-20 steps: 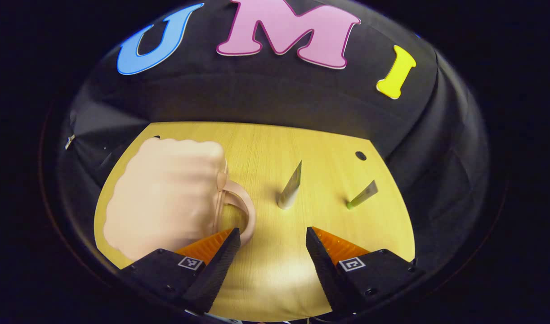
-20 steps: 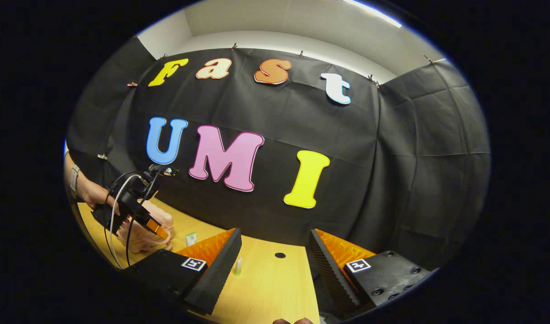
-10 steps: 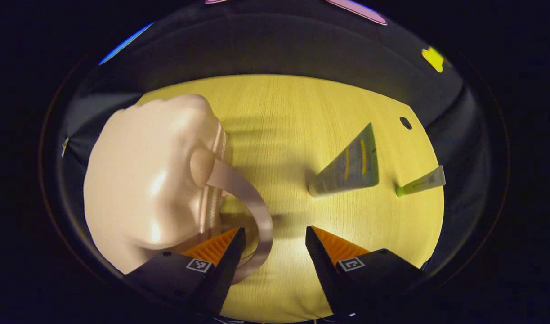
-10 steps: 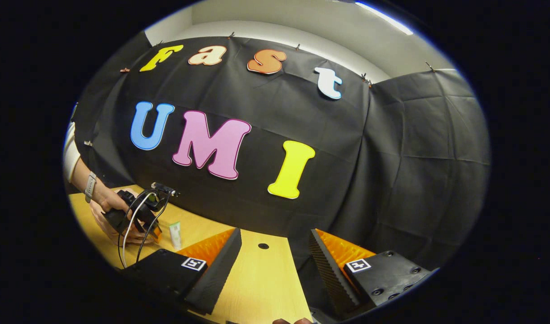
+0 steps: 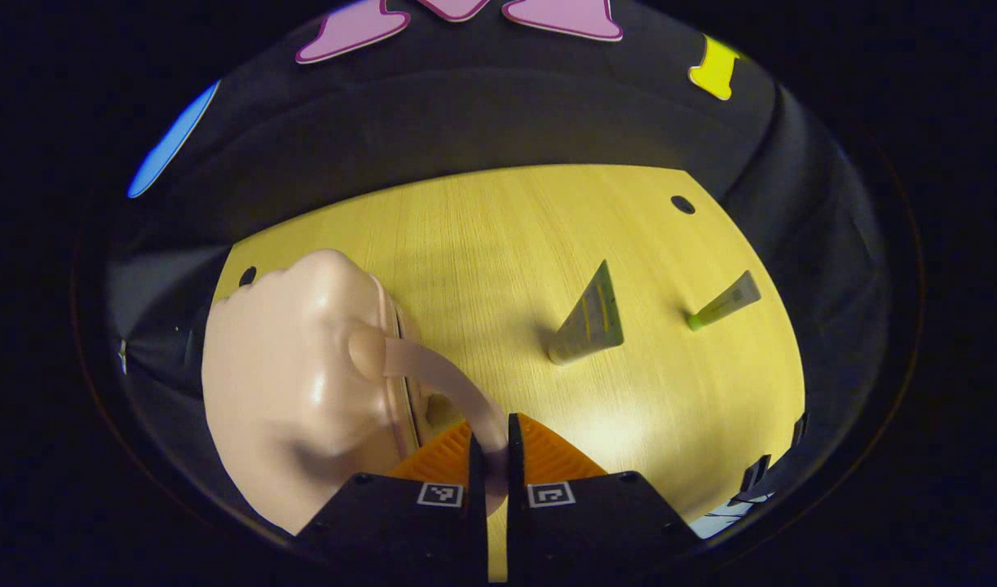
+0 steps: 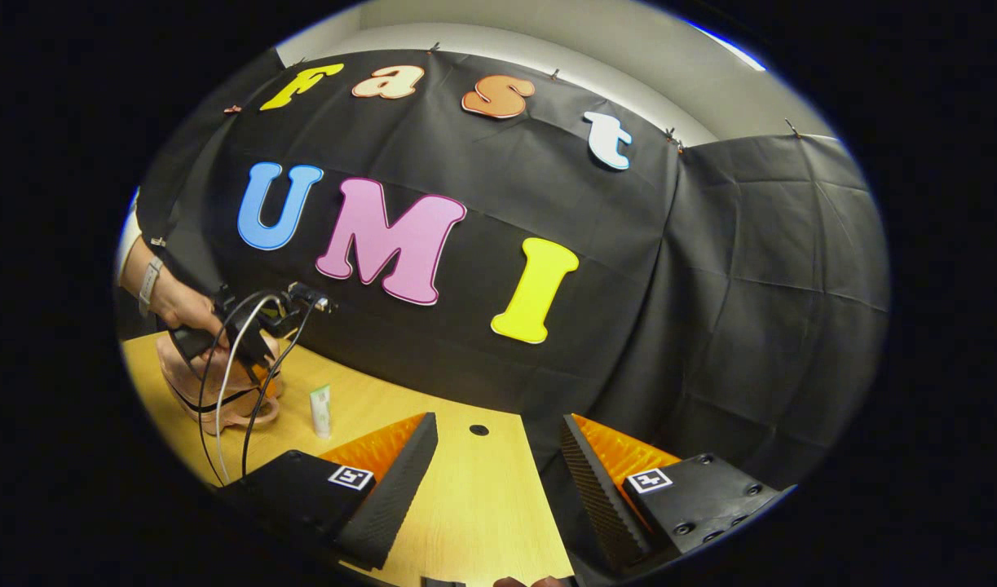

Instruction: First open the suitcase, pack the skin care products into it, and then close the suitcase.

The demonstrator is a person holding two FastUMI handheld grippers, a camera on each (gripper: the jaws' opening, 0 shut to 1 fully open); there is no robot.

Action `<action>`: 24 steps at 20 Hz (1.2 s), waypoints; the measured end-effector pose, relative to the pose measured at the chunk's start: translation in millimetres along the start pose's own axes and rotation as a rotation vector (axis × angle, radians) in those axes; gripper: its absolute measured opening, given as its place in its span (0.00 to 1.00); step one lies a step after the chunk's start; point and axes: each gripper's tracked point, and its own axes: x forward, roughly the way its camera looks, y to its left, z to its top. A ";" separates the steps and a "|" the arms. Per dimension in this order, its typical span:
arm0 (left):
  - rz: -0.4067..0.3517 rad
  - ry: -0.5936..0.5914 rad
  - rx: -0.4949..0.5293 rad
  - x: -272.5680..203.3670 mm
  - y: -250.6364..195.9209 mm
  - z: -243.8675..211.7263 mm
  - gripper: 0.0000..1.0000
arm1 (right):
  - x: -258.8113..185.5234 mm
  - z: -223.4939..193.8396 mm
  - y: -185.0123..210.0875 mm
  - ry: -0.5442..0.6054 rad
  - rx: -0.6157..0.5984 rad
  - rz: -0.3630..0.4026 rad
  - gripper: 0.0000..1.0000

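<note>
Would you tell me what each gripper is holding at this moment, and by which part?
The left gripper is shut on the pink suitcase, pinching its curved handle near the lower end. The right gripper is open and holds nothing.

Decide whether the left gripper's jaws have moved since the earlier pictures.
Yes. The left gripper has shut its jaws onto the pink handle of the suitcase; earlier they stood apart, the handle beside one.

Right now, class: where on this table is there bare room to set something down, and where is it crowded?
Bare wood lies between the pink suitcase and the wide tube, and along the table behind both. It is crowded where the left gripper pinches the handle, and between the wide tube and the green-capped tube.
</note>
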 end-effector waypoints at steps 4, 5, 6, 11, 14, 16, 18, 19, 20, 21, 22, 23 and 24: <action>-0.052 -0.087 0.018 -79.7 43.9 19.8 0.12 | 12.9 14.8 30.9 -0.029 0.005 0.073 0.95; -0.048 -0.114 0.021 -100.9 61.9 24.0 0.12 | 16.4 18.0 39.7 -0.036 0.015 0.091 0.96; -0.039 -0.138 0.009 -119.6 81.3 26.5 0.11 | 20.4 20.0 49.8 -0.038 0.028 0.111 0.96; 0.202 -0.233 0.029 -184.0 215.1 29.8 0.11 | 39.8 36.8 98.0 -0.061 0.025 0.194 0.96; 0.414 -0.235 0.057 -193.6 300.4 32.4 0.08 | 45.8 45.1 123.4 -0.068 0.011 0.241 0.96; 0.471 -0.213 0.030 -180.1 341.3 22.7 0.07 | 47.1 47.1 135.1 -0.058 0.009 0.259 0.96; 0.531 -0.195 0.013 -172.0 388.9 13.5 0.07 | 48.0 44.9 141.0 -0.034 0.019 0.257 0.96; 0.565 -0.179 0.008 -171.2 413.0 6.0 0.07 | 48.4 41.0 143.2 -0.013 0.018 0.249 0.96; 0.605 -0.154 0.011 -163.1 441.0 -0.5 0.06 | 50.8 34.3 145.0 0.015 0.005 0.235 0.96; 0.630 -0.124 0.017 -147.8 467.3 -10.1 0.06 | 53.0 26.5 145.9 0.048 -0.010 0.219 0.96; 0.646 -0.085 0.019 -131.3 492.9 -21.0 0.06 | 54.1 18.9 148.9 0.079 -0.016 0.211 0.96; 0.655 -0.049 0.018 -113.9 510.3 -32.9 0.07 | 53.6 14.6 152.8 0.103 -0.015 0.205 0.96; 0.655 -0.016 0.015 -97.0 525.4 -43.9 0.06 | 54.4 12.0 156.9 0.124 -0.010 0.200 0.97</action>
